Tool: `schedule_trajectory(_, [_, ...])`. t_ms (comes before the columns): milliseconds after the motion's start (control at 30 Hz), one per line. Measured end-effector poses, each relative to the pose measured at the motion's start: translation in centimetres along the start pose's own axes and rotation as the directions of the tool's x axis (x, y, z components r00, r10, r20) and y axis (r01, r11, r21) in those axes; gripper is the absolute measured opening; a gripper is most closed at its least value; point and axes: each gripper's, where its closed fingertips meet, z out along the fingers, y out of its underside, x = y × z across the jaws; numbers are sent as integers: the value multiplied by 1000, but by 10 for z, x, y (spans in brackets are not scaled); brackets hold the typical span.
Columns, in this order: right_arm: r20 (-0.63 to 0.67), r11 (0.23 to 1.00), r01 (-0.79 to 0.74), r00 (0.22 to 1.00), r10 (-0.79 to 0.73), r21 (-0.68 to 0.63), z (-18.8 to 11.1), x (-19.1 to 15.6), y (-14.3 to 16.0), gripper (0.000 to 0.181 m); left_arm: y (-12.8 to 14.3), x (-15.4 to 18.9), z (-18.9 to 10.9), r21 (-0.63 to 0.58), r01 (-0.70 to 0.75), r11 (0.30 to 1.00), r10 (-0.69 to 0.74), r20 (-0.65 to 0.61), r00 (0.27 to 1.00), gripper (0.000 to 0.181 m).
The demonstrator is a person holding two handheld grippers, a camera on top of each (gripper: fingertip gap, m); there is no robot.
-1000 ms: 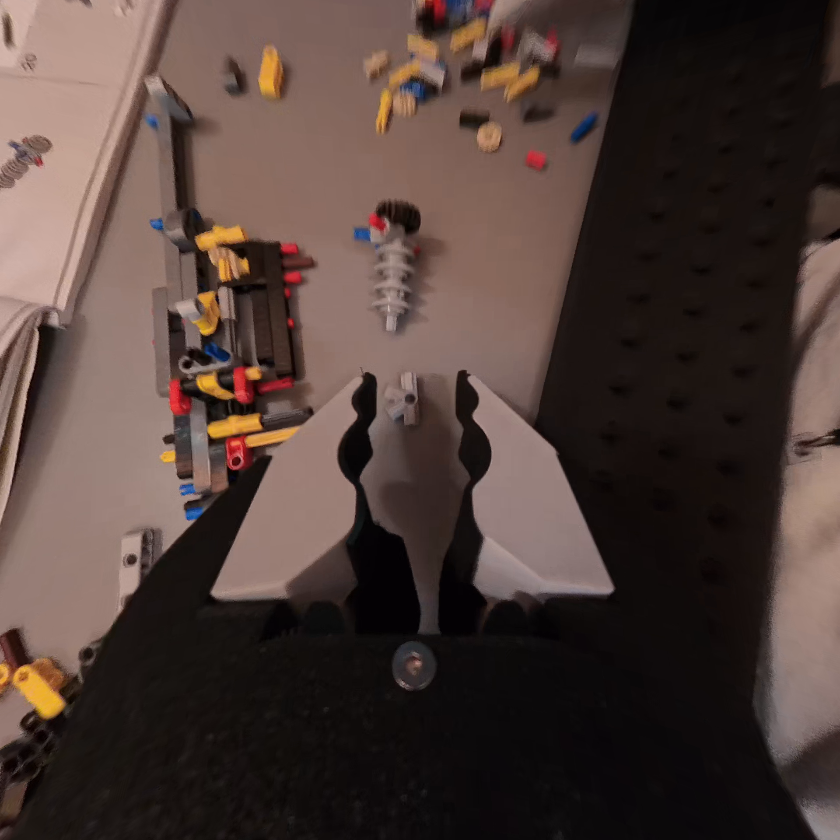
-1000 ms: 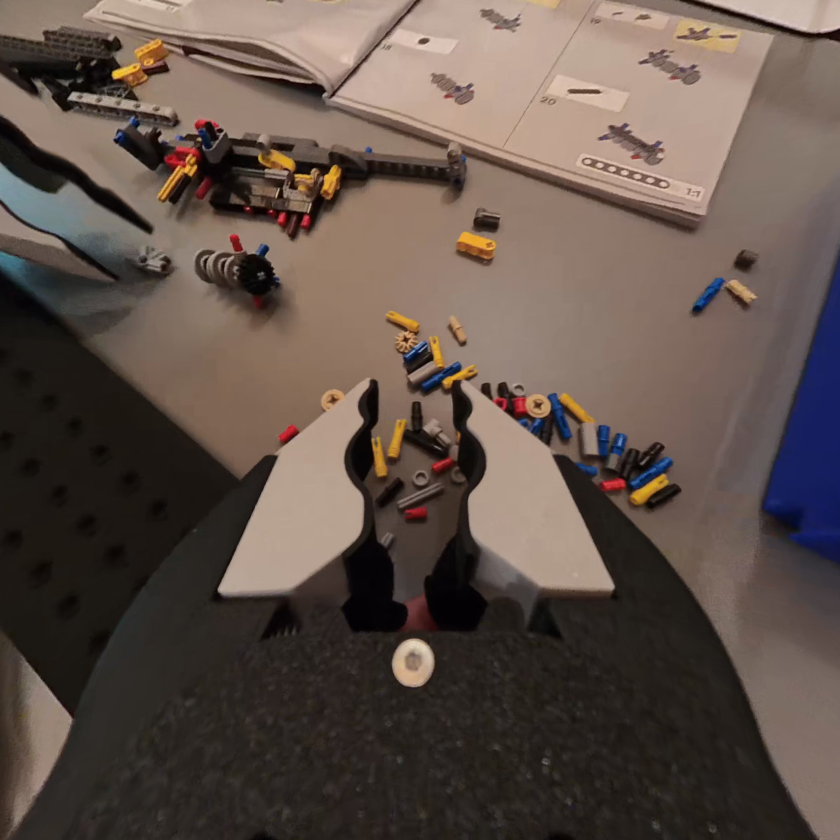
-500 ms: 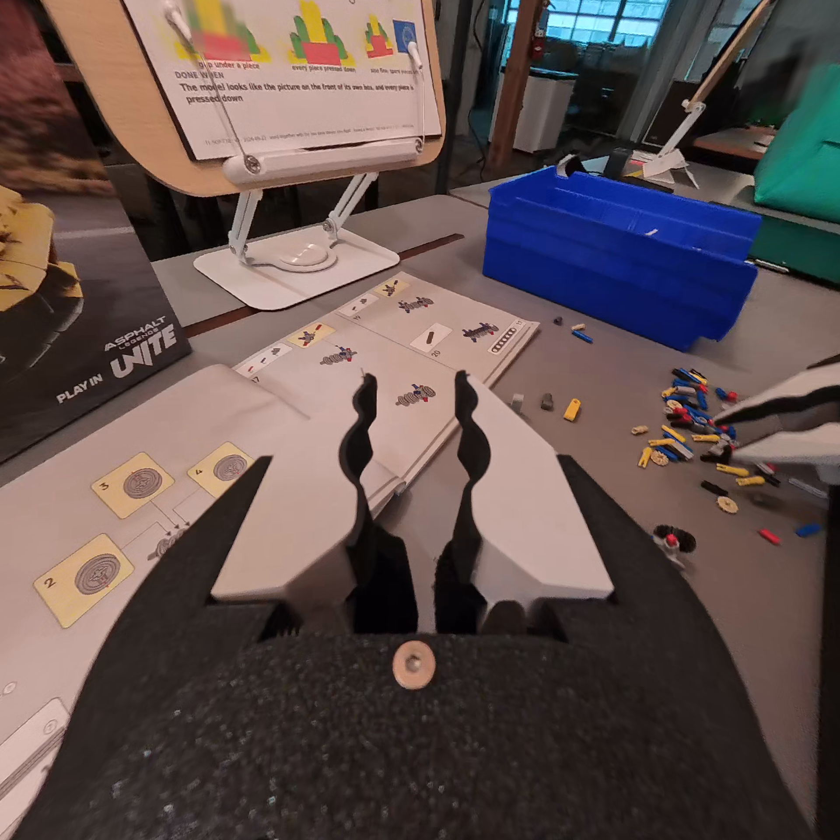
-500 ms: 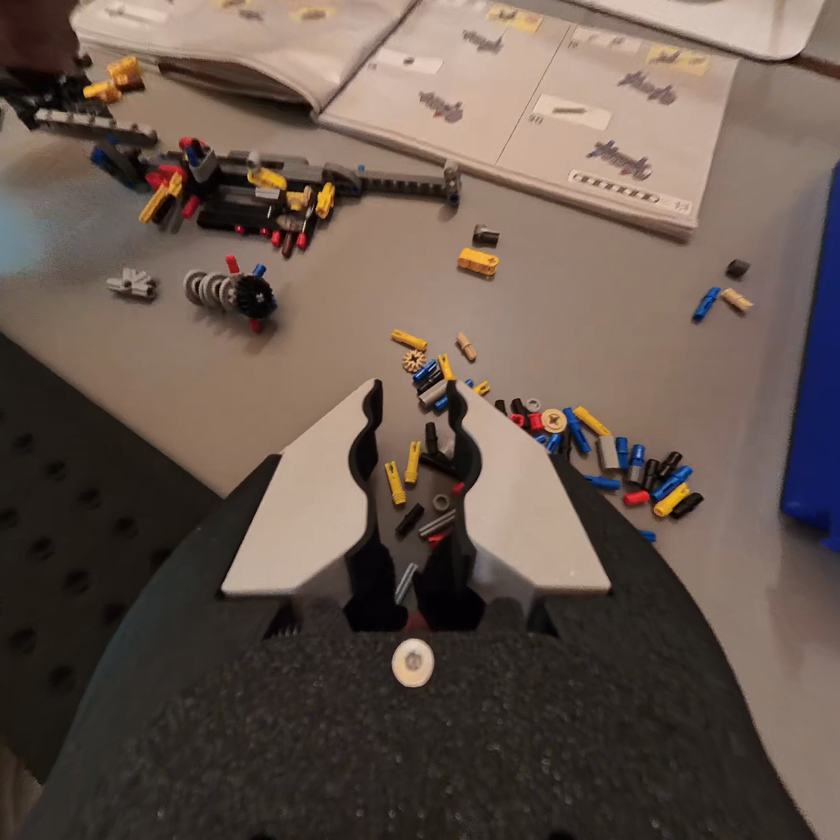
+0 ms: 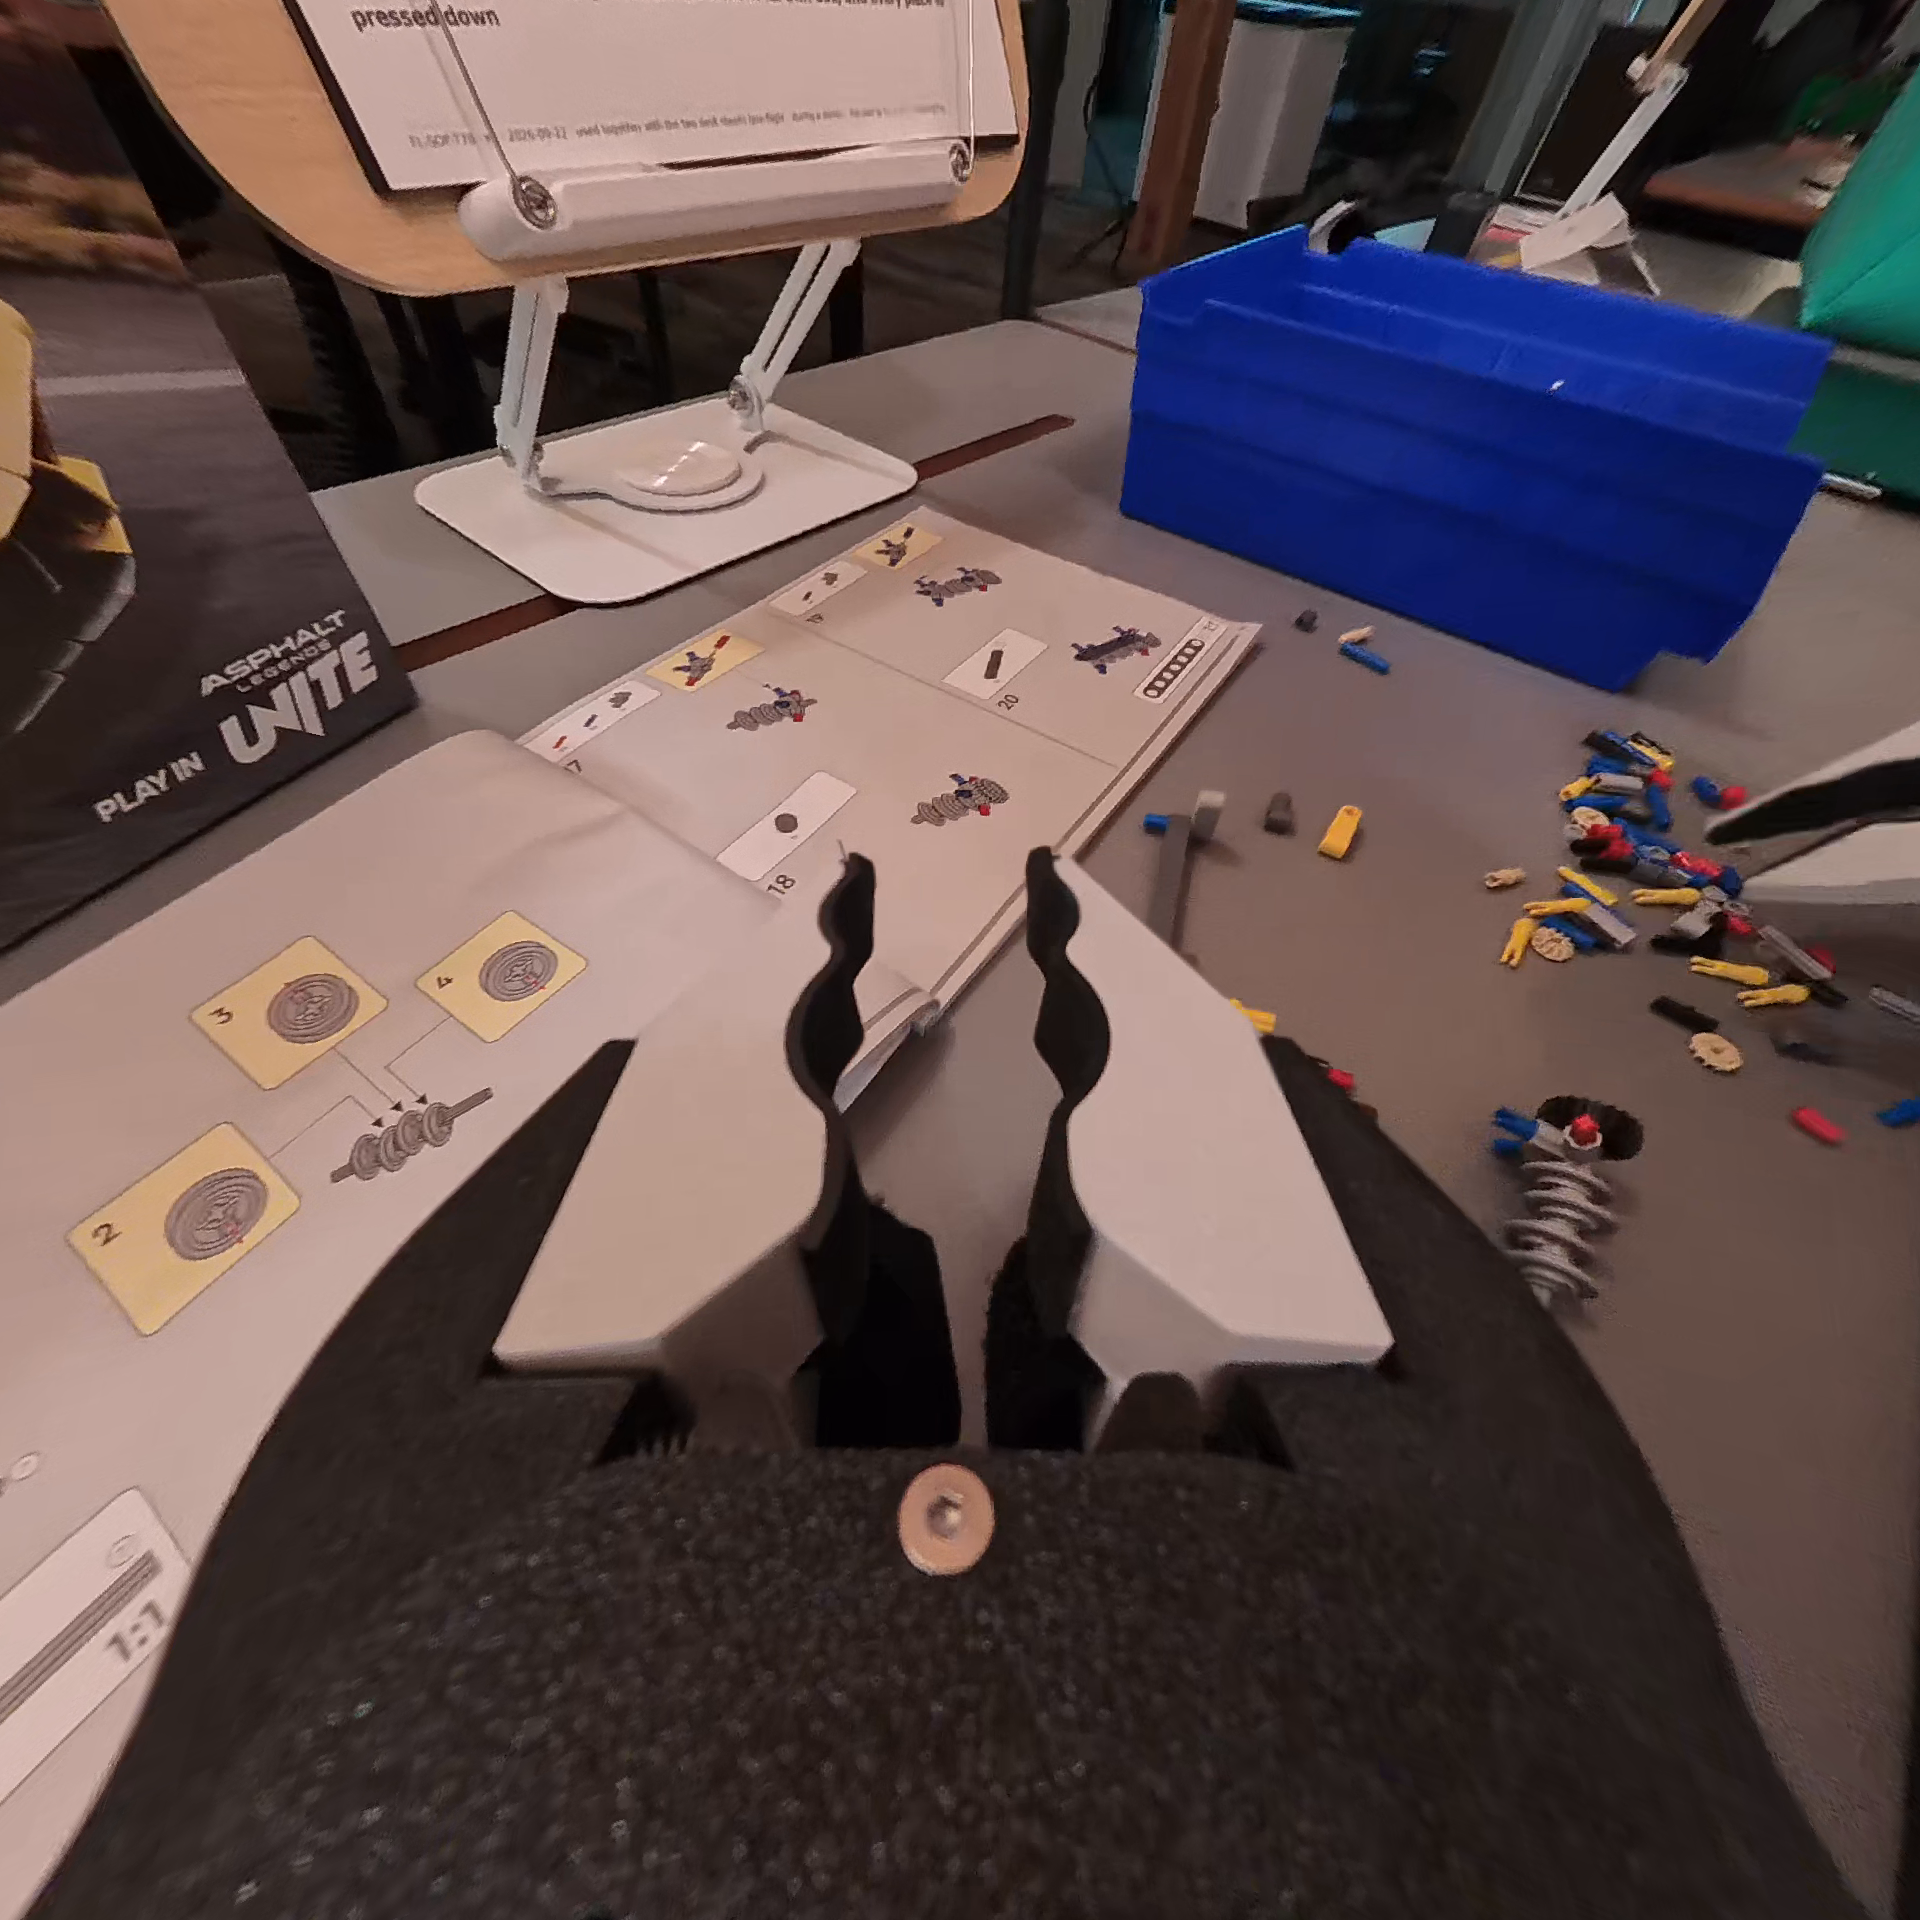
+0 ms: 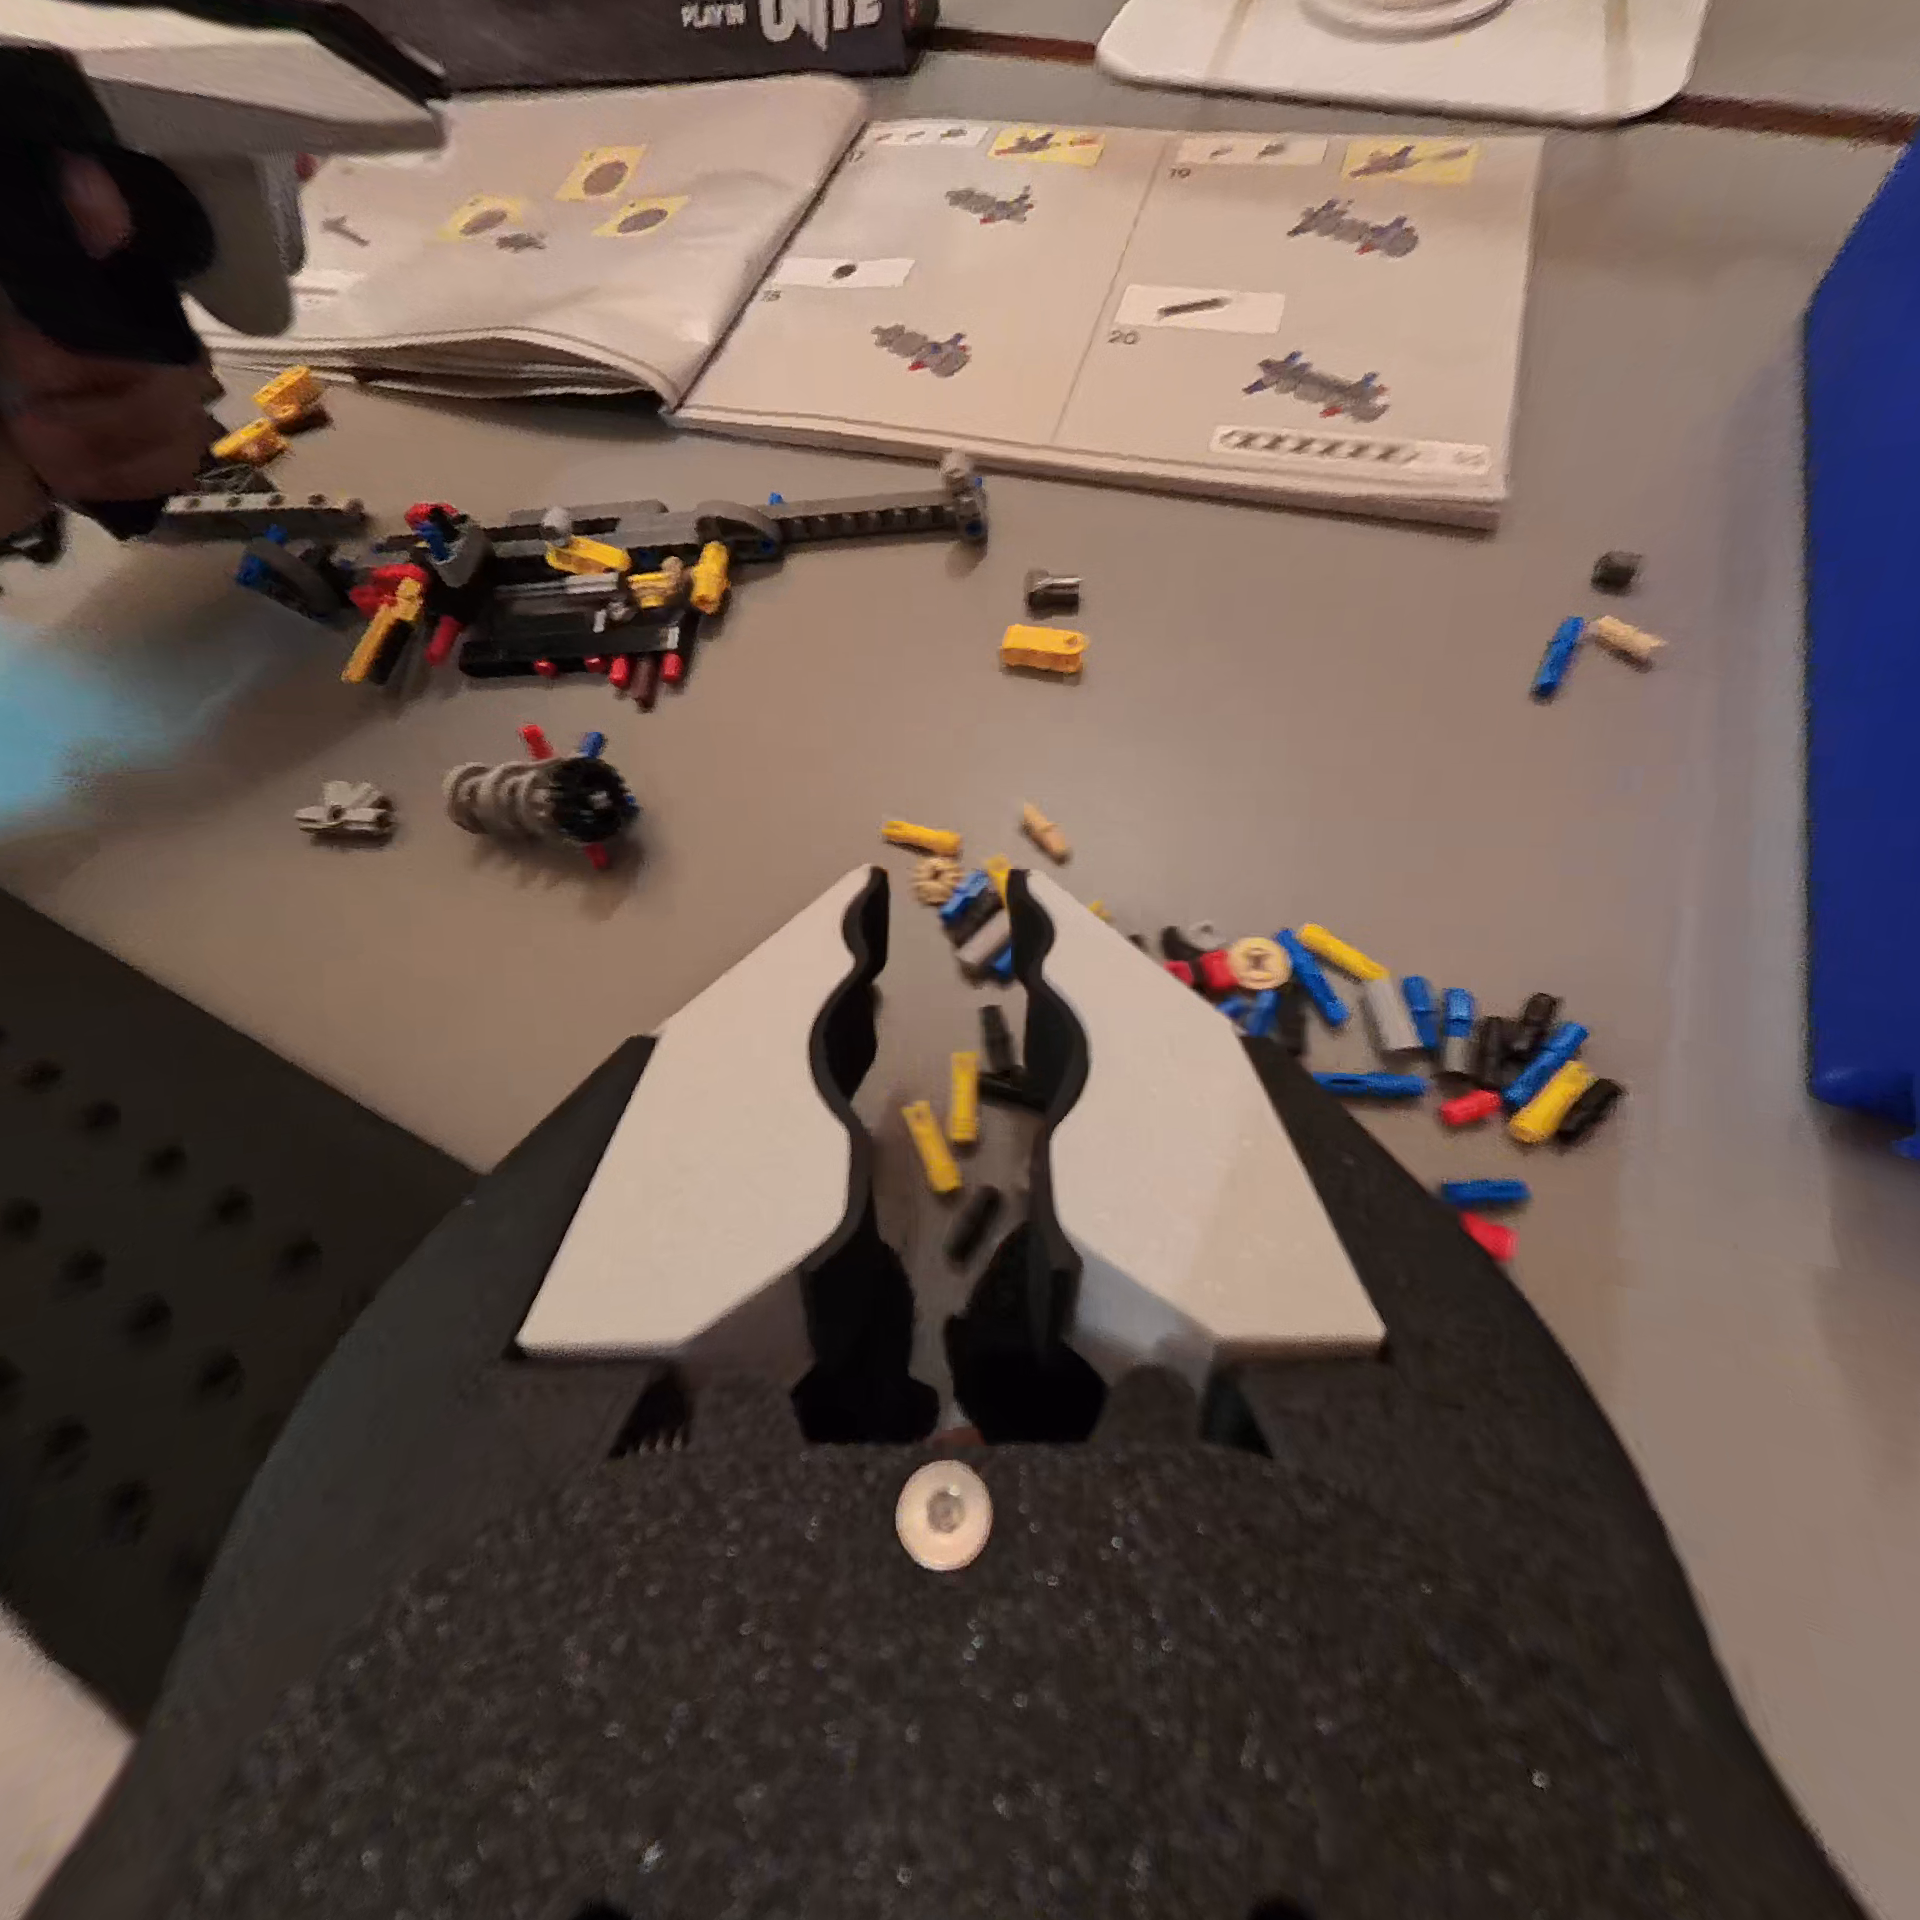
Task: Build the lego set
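The left hand-held gripper (image 5: 948,868) is raised above the grey desk (image 5: 1299,748) with its jaws parted wide and nothing between them; straight ahead of its tips lies the open instruction booklet (image 5: 935,686), and beyond that stand a white document stand (image 5: 665,488) and, farther to its right, a blue bin (image 5: 1455,457). A dark box (image 5: 156,582) stands off to its left. To the right of this hand-held gripper, resting on the desk, is a small grey spiral sub-assembly with a black gear (image 5: 1564,1184), and farther right a scatter of loose small pieces (image 5: 1652,894). The right hand-held gripper (image 6: 948,878) hovers low over that same scatter of loose small pieces (image 6: 1382,1018), jaws open at a moderate width and holding nothing; several yellow and black pins (image 6: 951,1117) lie on the desk in the gap between its fingers. Ahead and to its left lies the partly built lego assembly (image 6: 582,582), a long dark beam with yellow, red and blue parts, just in front of the booklet (image 6: 1143,301). Nearer to it on the left sit the spiral sub-assembly (image 6: 545,800) and, just beside that, a small grey connector (image 6: 343,810). A single yellow piece (image 6: 1042,647) and a dark grey one (image 6: 1051,590) lie ahead, apart from the pile.
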Motion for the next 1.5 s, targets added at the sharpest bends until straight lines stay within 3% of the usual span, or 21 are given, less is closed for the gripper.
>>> schedule_trajectory(167, [-122, 985, 74, 988, -93, -154, 17, -5, 18, 17, -3, 3, 0, 19, 14, 1000, -13, -21, 1000, 28])
schedule_trajectory(433, [-41, 969, 21, 999, -32, -246, 34, -10, 25, 13, 5, 6, 4, -29, -55, 998, 55, 4, 998, 28])
schedule_trajectory(733, [-76, 968, 7, 997, -27, -251, 34, 0, 25, 13, 6, 6, 3, -39, -103, 994, 104, 24, 994, 28])
schedule_trajectory(1200, [-96, 951, 123, 983, -156, -285, 29, -1, 22, 3, 1, 7, 0, -23, -124, 992, 125, 38, 991, 27])
schedule_trajectory(1267, [-21, 960, 169, 984, -179, -223, 21, -22, 9, 3, -1, 7, -2, -14, -124, 992, 125, 40, 991, 27])
schedule_trajectory(1400, [406, 954, 283, 887, -219, -103, 15, -131, 6, 3, -2, 8, -2, -11, -124, 992, 124, 42, 991, 26])
schedule_trajectory(1500, [467, 918, 367, 845, -262, -150, 32, -169, 24, 4, -3, 12, -2, -9, -138, 990, 138, 40, 990, 26])
